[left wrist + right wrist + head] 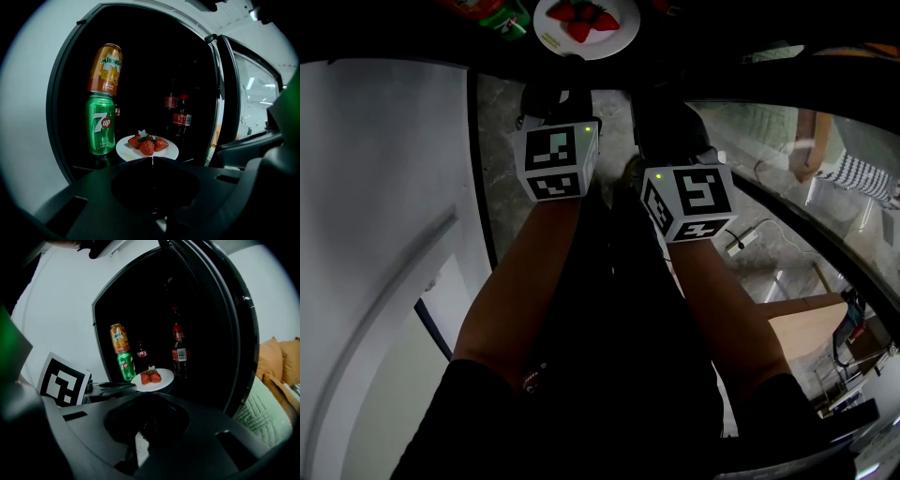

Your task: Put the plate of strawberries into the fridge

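Observation:
A white plate (pixel 168 151) with red strawberries (pixel 147 144) rests on a shelf inside the dark open fridge. My left gripper (pixel 152 160) is shut and empty, its tips just short of the plate's near rim. The right gripper view shows the same plate (pixel 165 379) and strawberries (pixel 151 377) farther off. My right gripper (pixel 149 397) hangs back from the fridge mouth, its jaws together with nothing between them. In the head view the plate (pixel 619 33) lies at the top edge, beyond both marker cubes (pixel 555 161).
A green 7up can (pixel 100 124) with an orange Mirinda can (pixel 105 69) stacked on it stands left of the plate. Cola bottles (pixel 180 119) stand behind it. The open fridge door (pixel 248 93) stands at the right. A sofa cushion (pixel 276 362) lies beyond the door.

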